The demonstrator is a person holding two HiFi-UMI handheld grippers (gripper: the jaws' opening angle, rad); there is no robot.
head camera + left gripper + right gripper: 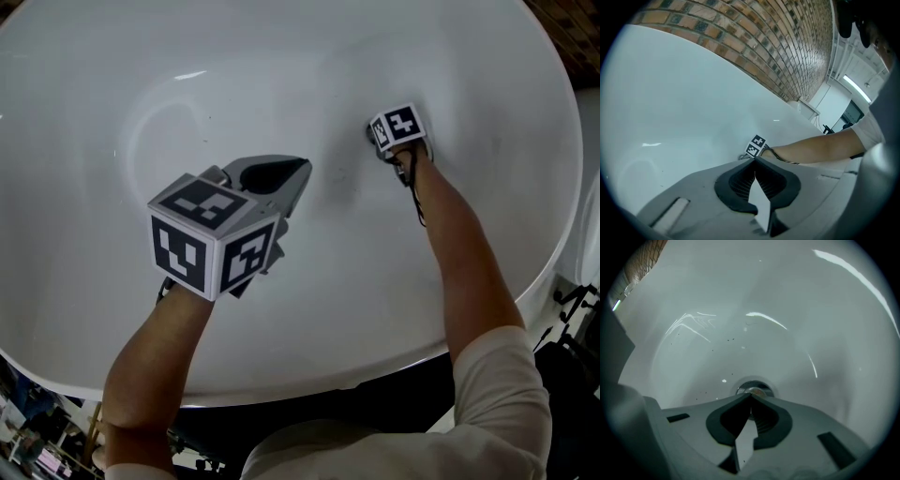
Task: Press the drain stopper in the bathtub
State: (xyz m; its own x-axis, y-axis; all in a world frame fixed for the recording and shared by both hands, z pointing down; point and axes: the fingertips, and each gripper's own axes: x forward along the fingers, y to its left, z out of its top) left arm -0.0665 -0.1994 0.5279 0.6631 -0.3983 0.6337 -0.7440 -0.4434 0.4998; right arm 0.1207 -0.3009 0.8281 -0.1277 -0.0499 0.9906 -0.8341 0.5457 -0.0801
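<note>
The stopper (754,390) sits at the low point of the tub (797,310), dead ahead of the right gripper (751,398). The tips are basically on it, but I can't tell if they actually touch. Its jaws are pressed together with nothing in them, so I'd guess the push goes straight along them. The left gripper (277,176) is closed up and empty too, well off to the side.

Dim, cool light leaves thin glare streaks on the tub (787,310) and soft shadows in the head view, while both gripper views bend fisheye-like with black corners.
</note>
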